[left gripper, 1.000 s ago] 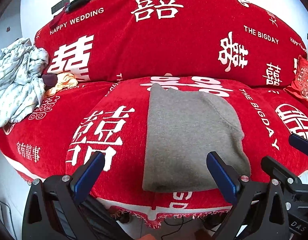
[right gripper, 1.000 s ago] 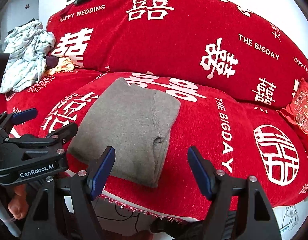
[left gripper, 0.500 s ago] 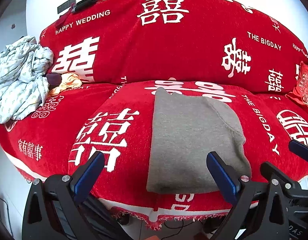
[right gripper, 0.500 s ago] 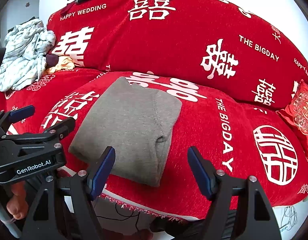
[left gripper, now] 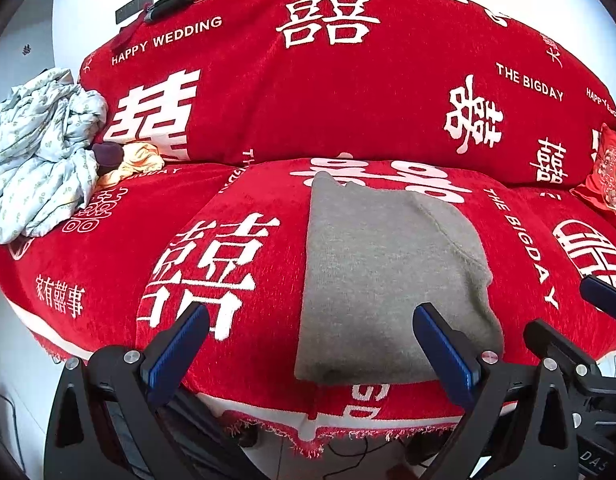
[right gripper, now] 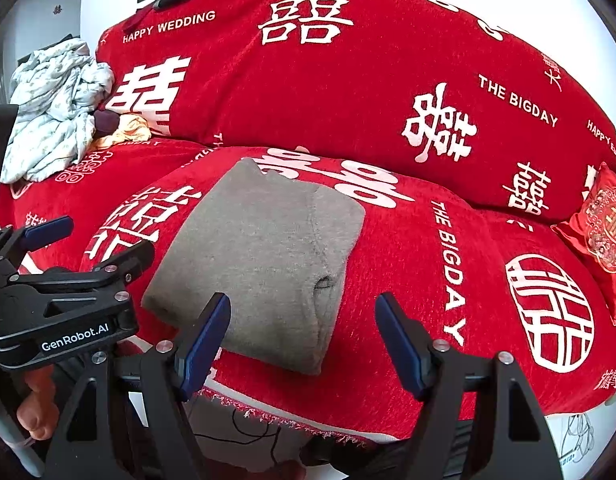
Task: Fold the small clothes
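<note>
The left hand-held gripper (left gripper: pixel 308 344) hangs with its blue pads spread wide and empty, just off the front edge of the sofa seat. The right hand-held gripper (right gripper: pixel 304 336) is beside it, also spread wide and holding nothing. Between and beyond them lies the grey knitted garment (left gripper: pixel 388 280), already folded into a flat oblong on the sofa's red wedding-print cover (left gripper: pixel 236 128), its near end at the seat's front edge. This fold looks finished, though the fisheye may hide a loose flap. The next move probably calls for fetching another piece from the crumpled pale printed clothes pile (left gripper: pixel 40 152) at the seat's far left corner.
</note>
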